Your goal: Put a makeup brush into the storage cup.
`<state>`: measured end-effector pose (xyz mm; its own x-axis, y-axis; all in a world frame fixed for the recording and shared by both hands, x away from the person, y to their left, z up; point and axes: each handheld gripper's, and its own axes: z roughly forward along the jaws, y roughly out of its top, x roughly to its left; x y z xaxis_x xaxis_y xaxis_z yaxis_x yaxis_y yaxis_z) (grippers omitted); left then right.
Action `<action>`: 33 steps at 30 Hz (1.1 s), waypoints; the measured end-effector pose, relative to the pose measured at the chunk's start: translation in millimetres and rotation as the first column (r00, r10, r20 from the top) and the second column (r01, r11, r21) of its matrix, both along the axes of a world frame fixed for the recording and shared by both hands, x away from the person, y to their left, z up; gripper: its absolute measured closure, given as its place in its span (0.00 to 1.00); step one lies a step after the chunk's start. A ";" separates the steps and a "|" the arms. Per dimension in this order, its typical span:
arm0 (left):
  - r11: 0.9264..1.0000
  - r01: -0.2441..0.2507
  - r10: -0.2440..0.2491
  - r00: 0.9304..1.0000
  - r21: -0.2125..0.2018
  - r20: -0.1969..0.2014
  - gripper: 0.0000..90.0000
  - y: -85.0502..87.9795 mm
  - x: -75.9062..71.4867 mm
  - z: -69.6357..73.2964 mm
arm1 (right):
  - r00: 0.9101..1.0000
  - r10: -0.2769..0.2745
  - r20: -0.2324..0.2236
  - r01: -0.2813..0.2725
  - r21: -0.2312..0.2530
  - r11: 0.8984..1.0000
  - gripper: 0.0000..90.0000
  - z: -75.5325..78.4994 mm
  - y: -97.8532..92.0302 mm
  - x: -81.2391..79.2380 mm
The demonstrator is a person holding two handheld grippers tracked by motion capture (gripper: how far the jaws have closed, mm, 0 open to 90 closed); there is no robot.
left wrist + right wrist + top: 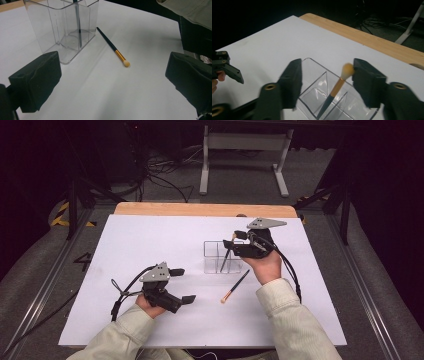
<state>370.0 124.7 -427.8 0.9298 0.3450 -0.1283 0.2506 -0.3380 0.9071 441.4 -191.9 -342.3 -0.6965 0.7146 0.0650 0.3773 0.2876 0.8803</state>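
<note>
Organizer [223, 256]: clear, rigid plastic, four compartments, on white sheet [150, 240].
Standing brush [337, 87]: dark handle, gold ferrule, tan bristles up, between parted jaws of right gripper [325, 75], unheld.
Second brush [113, 48]: flat beside organizer.
Left gripper [112, 75]: jaws wide, empty.

The clear organizer [223, 256] stands mid-bench, with 1 brush [337, 87] leaning up out of it, bristles between the right claw's [231, 243] open jaws. A second brush [235, 286] lies just beside it. Bare white bench [150, 240] spreads wide on every other side.
</note>
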 end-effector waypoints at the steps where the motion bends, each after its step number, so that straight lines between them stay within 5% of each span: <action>1: 1.000 -0.001 0.001 1.000 0.002 0.001 0.01 0.5 0.3 0.2 | 1.000 -0.001 0.011 0.001 0.008 1.000 0.35 0.8 -3.6 -2.2; 11: 1.000 -0.009 0.009 1.000 -0.010 0.001 0.01 3.3 1.7 1.6 | 0.995 0.007 0.095 -0.006 -0.016 1.000 0.28 14.7 -23.3 -25.9; 18: 1.000 -0.011 0.011 1.000 -0.012 -0.004 0.01 4.9 2.2 2.0 | 0.990 0.104 0.099 -0.094 -0.097 0.991 0.29 21.1 -31.5 -44.0; 24: 1.000 -0.009 0.009 1.000 -0.012 -0.002 0.01 6.2 3.4 2.2 | 0.977 0.202 0.064 -0.188 -0.176 0.966 0.29 25.6 -31.8 -52.4; 33: 1.000 -0.015 0.015 1.000 -0.012 -0.012 0.00 8.5 3.1 2.6 | 0.965 0.262 0.003 -0.253 -0.244 0.936 0.25 26.6 -29.8 -54.3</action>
